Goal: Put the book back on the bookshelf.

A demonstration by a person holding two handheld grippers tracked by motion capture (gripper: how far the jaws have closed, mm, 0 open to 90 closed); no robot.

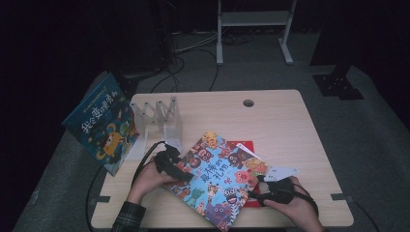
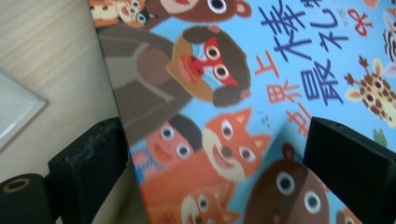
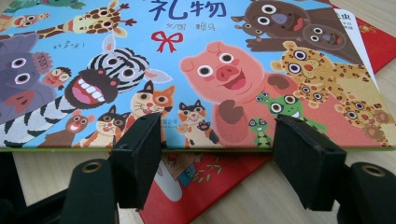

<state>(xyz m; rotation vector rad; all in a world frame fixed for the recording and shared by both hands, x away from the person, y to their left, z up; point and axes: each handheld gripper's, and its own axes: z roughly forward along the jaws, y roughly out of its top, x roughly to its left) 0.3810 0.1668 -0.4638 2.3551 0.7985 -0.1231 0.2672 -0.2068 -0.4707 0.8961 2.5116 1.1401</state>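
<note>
Grippers at opposite edges of an animal picture book (image 1: 220,181) on the wooden table (image 1: 285,125).

Left gripper (image 1: 170,164) has jaws apart, straddling the book's edge, pads not pressing. Right gripper (image 1: 270,189) stands open just short of the near edge. The blue cover, crowded with cartoon animals, lies atop a red book (image 1: 244,146).

The animal picture book (image 1: 217,179) has a light blue cover crowded with cartoon animals (a pig, a zebra, a monkey, a fox) and Chinese lettering in dark blue and orange. Closed, it lies askew near the bench's (image 1: 280,121) front edge, partly overlapping a red book (image 1: 243,146).
</note>
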